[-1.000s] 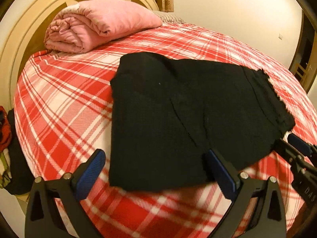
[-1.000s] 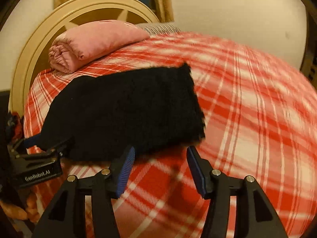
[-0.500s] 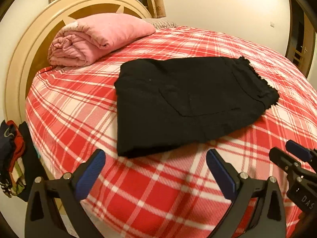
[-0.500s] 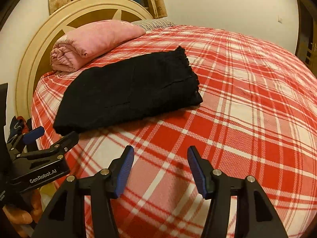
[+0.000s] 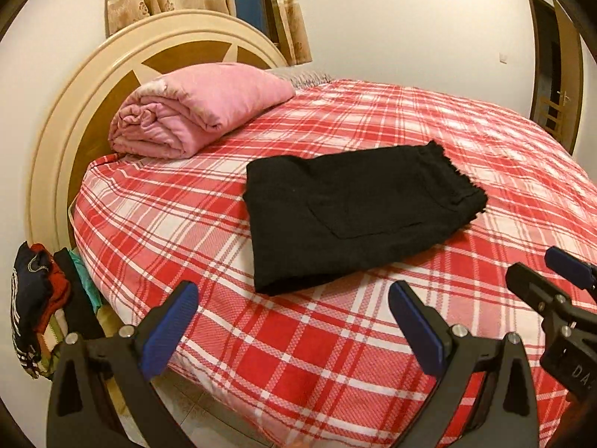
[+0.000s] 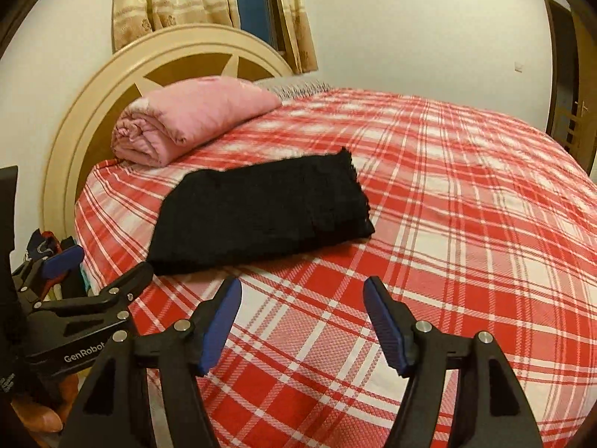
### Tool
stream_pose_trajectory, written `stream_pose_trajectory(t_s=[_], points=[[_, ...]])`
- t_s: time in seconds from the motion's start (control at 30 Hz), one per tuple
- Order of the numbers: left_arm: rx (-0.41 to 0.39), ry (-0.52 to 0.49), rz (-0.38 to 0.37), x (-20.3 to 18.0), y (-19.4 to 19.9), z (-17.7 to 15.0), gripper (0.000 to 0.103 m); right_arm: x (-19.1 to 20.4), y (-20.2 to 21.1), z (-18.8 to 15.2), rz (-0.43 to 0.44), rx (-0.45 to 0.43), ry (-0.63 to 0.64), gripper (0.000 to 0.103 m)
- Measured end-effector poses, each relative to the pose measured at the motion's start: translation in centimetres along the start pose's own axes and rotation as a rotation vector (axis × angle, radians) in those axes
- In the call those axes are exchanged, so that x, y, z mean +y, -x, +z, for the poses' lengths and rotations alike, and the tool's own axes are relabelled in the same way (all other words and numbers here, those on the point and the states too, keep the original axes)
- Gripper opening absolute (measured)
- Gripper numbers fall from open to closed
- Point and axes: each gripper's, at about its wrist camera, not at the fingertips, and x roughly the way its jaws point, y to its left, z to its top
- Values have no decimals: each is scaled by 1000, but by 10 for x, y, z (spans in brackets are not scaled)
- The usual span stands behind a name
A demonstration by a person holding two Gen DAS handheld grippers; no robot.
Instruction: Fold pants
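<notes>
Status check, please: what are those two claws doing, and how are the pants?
Left claw open, empty. Right claw open, empty. Pants folded flat on bed, untouched. Nothing in the way.

The clothes pile [image 5: 35, 298] by the bed is squeezed against the left edge and can't be sorted out. The right gripper [image 5: 559, 280] is cropped there, lettering cut short.

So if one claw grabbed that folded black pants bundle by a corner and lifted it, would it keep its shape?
Probably not. The pants are soft cloth lying in loose stacked layers, so they would likely droop and unfold. The frayed hem suggests a thickish, denim-like fabric, so perhaps slightly heavy for its size. Pushed across the plaid bedspread, it would likely bunch up rather than slide.
</notes>
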Motion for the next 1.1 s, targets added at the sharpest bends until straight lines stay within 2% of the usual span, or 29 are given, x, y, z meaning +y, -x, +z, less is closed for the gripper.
stream_pose_trajectory(t_s=[0.23, 0.5, 0.7, 1.1], points=[[-63, 30, -35, 5, 26, 7, 103, 6, 44, 8, -24, -130, 10, 69], [-93, 51, -80, 8, 43, 11, 103, 2, 84, 14, -38, -243, -26, 71], [-129, 19, -53, 3, 52, 13, 103, -2, 98, 13, -44, -285, -51, 72], [-144, 9, -20, 0, 63, 16, 103, -5, 113, 11, -57, -330, -59, 73]])
